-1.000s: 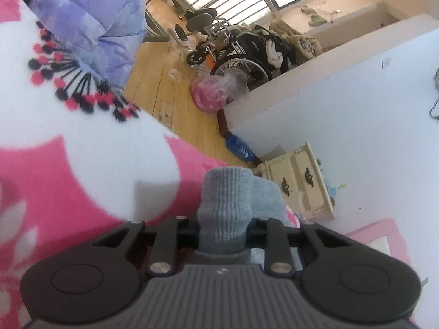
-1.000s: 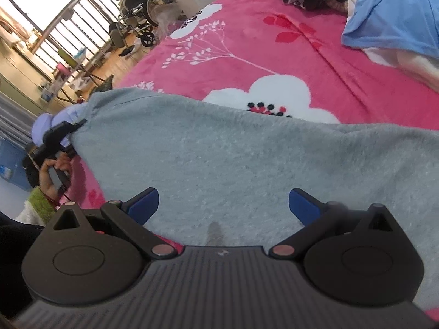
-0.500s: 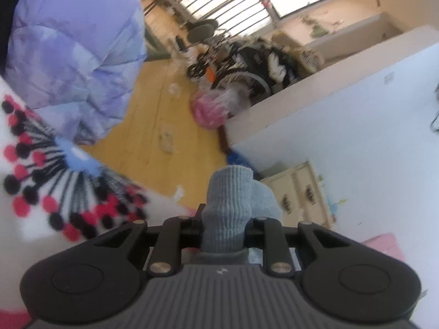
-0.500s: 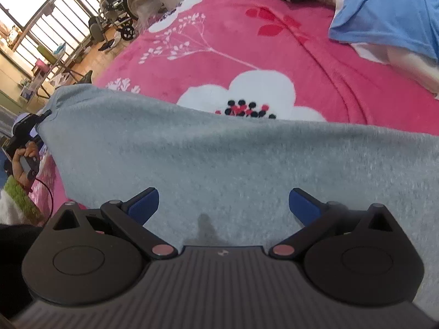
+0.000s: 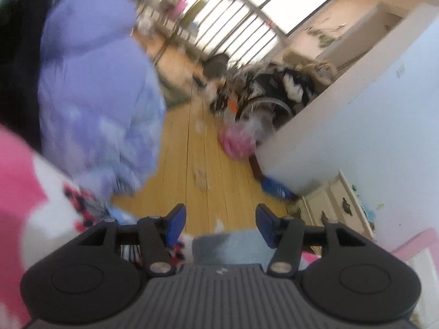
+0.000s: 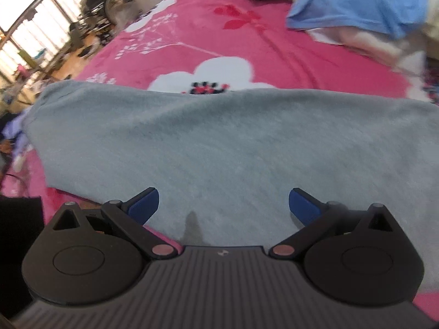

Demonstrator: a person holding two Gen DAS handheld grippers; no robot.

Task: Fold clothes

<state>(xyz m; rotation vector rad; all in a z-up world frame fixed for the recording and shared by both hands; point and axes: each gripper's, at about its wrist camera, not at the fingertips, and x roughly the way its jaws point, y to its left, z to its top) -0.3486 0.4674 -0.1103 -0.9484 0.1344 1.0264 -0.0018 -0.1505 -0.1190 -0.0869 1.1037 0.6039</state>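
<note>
Left claw (image 5: 219,226) is opening: its blue pads stand apart with nothing pressed between them, and a grey edge of the garment (image 5: 227,246) lies just below and behind the tips, close under the claw body, apparently let go of. That view is blurred, looking out over the bed's edge to a wooden floor (image 5: 192,148) and a lilac puffy jacket (image 5: 96,96) on the left, so I cannot tell whether the cloth touches the fingers.

Right claw (image 6: 223,205) is spread wide and empty, hanging over the near side of the grey garment (image 6: 219,142). The garment lies flat on the pink flowered bedspread (image 6: 274,54), its long axis running across this view from left to right; its far edge lies beside the white flower print, and its near edge passes under the claw. A blue cloth (image 6: 356,2) sits well apart at the far right.

My reading: one fold has just been laid down and the next one turns on this layout. The right claw is over the middle of the near long edge, so it is the nearer one for a grasp there; the left end of the garment, toward the bed's edge, falls to the left claw.
</note>
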